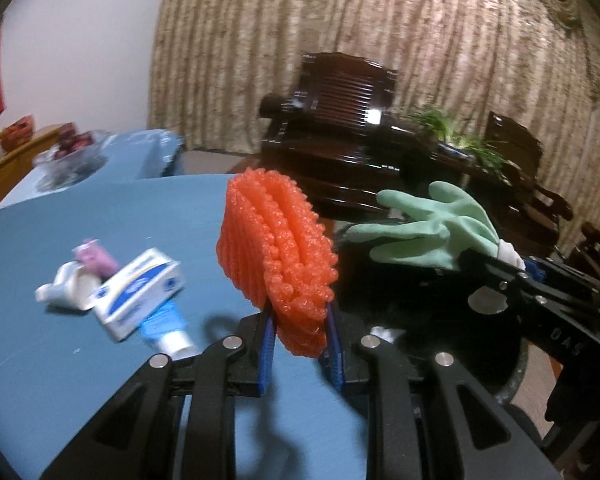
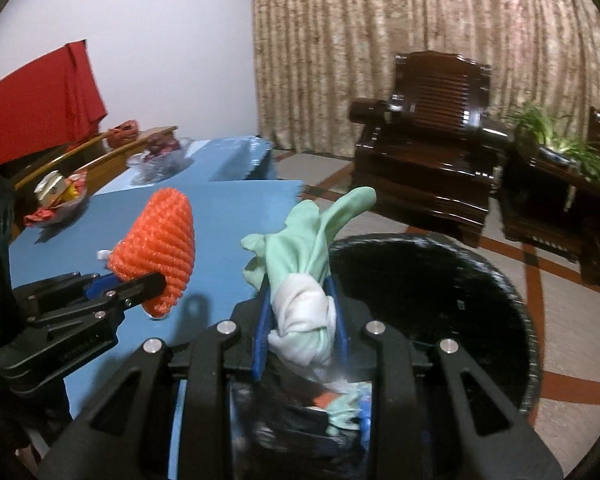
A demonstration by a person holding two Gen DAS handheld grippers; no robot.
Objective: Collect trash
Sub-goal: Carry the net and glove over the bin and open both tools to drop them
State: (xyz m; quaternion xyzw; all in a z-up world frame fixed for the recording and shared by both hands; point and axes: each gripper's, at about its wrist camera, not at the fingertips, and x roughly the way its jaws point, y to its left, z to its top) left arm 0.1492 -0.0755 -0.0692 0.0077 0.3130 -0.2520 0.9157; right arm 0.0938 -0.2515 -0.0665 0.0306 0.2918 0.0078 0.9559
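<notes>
Two pieces of trash held up beside a black bin

Left gripper (image 1: 300,332): fingers clamped on an orange foam net (image 1: 276,252), raised above the blue counter (image 1: 60,360). Right gripper (image 2: 302,320): fingers clamped on the white cuff of a green glove (image 2: 312,240), held at the near rim of the black bin (image 2: 440,292), which stands on the floor just off the counter's edge. Left on the counter: a small white and blue box (image 1: 140,292) lying over a blue tube (image 1: 166,328), a white crumpled piece (image 1: 66,284) and a pink scrap (image 1: 94,260) beside them; a glass dish (image 2: 160,160) farther back. Beyond: dark wooden armchair (image 2: 432,140), potted plant (image 2: 560,136), patterned curtain (image 2: 420,20), red cloth (image 2: 36,104).
</notes>
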